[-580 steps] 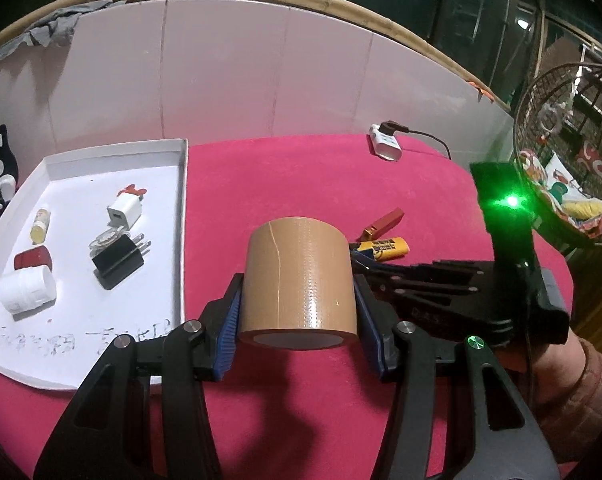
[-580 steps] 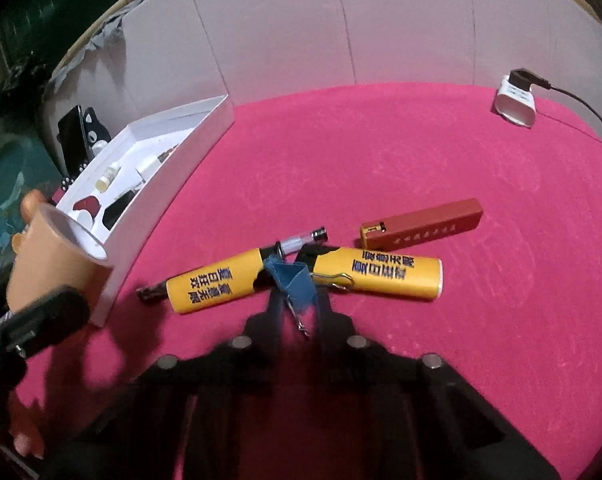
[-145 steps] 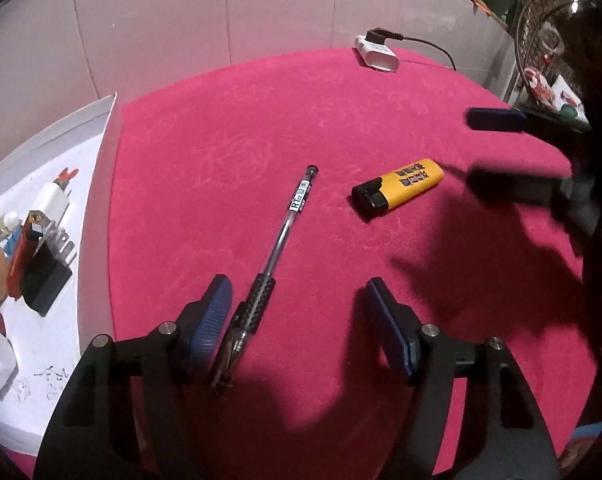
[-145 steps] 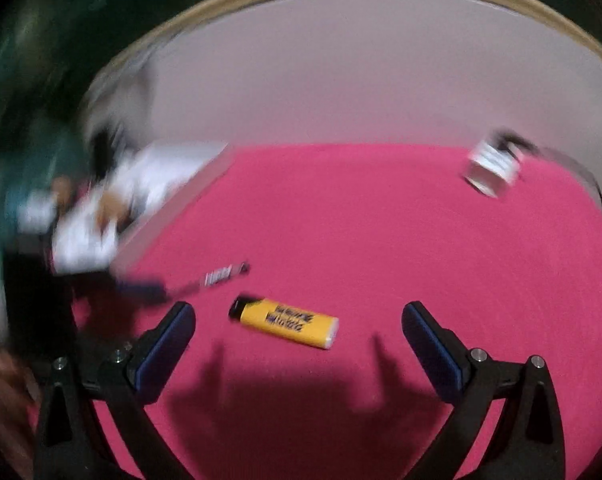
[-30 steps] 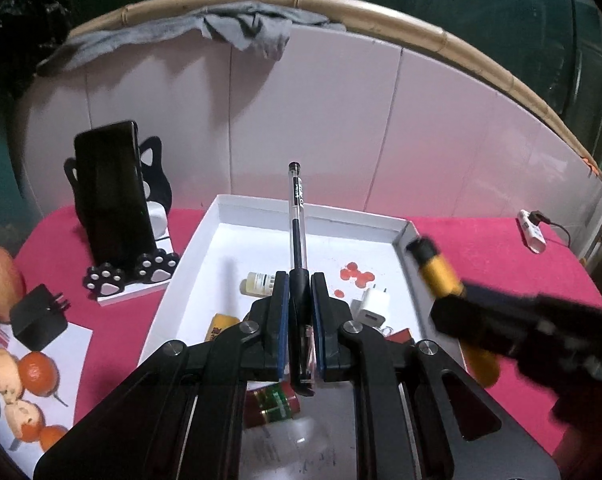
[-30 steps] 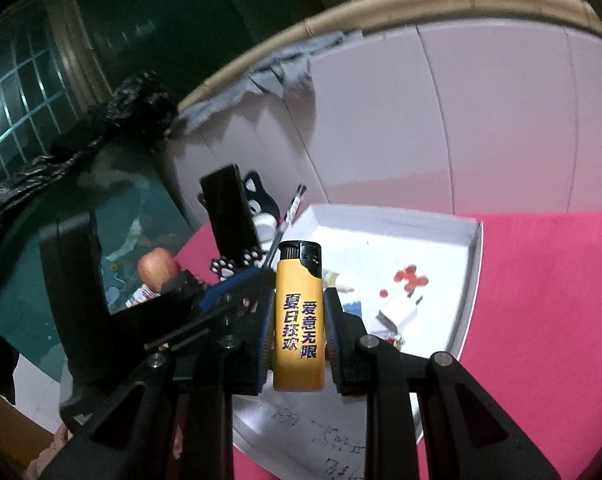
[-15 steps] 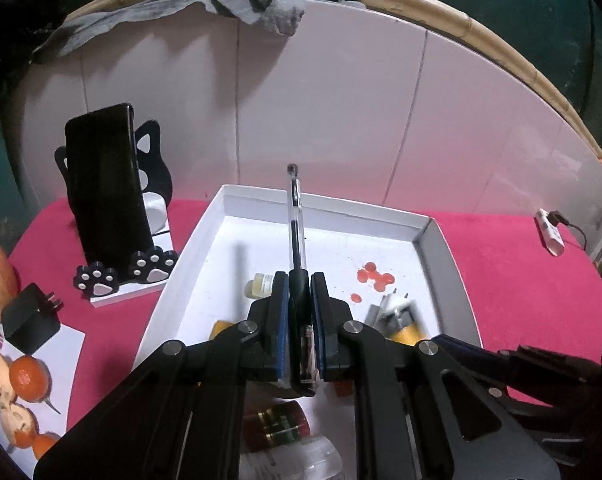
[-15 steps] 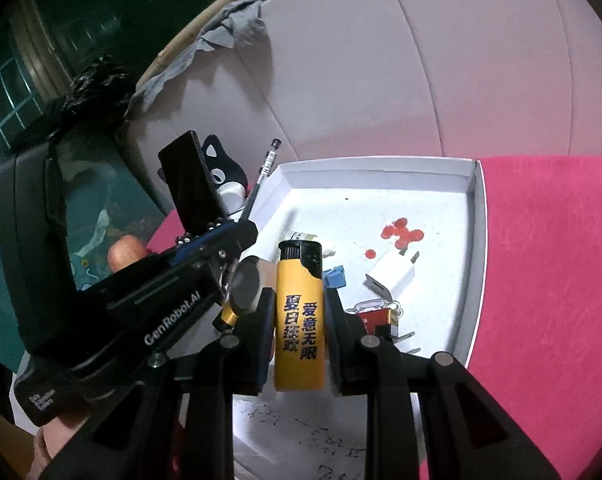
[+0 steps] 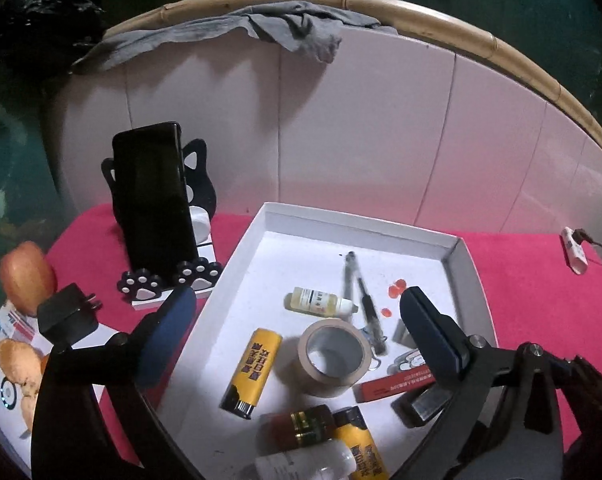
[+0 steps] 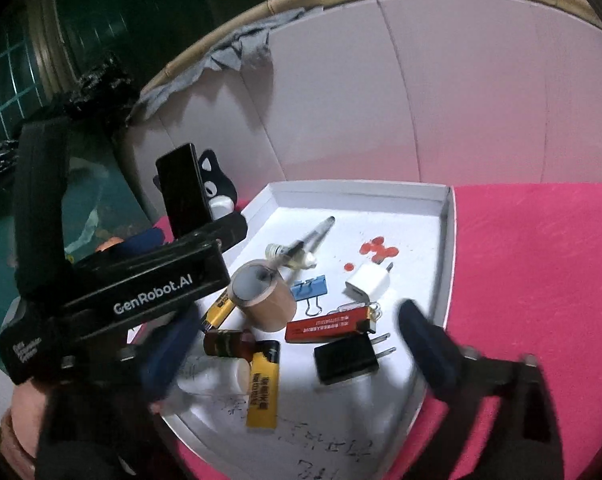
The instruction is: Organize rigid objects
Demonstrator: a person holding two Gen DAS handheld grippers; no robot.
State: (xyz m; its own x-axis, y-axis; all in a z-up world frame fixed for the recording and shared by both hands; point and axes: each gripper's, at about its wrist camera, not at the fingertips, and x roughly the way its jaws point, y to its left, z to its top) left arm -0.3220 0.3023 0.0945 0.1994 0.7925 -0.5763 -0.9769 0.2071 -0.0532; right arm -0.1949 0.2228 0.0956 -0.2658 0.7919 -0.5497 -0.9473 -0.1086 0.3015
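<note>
The white tray on the red table holds the sorted items. The pen lies in it, beside the brown tape roll. Two yellow lighters lie there: one left of the tape, one at the tray's near end. My left gripper is open and empty above the tray. My right gripper is open and empty above the tray's near end.
The tray also holds a red lighter, black plug, white charger, blue binder clip and small bottles. A phone on a cat stand, an apple and a black adapter sit left of the tray.
Both grippers have opened. The pen has dropped from the left gripper into the tray, and the yellow lighter has dropped from the right gripper onto the tray's near end.
</note>
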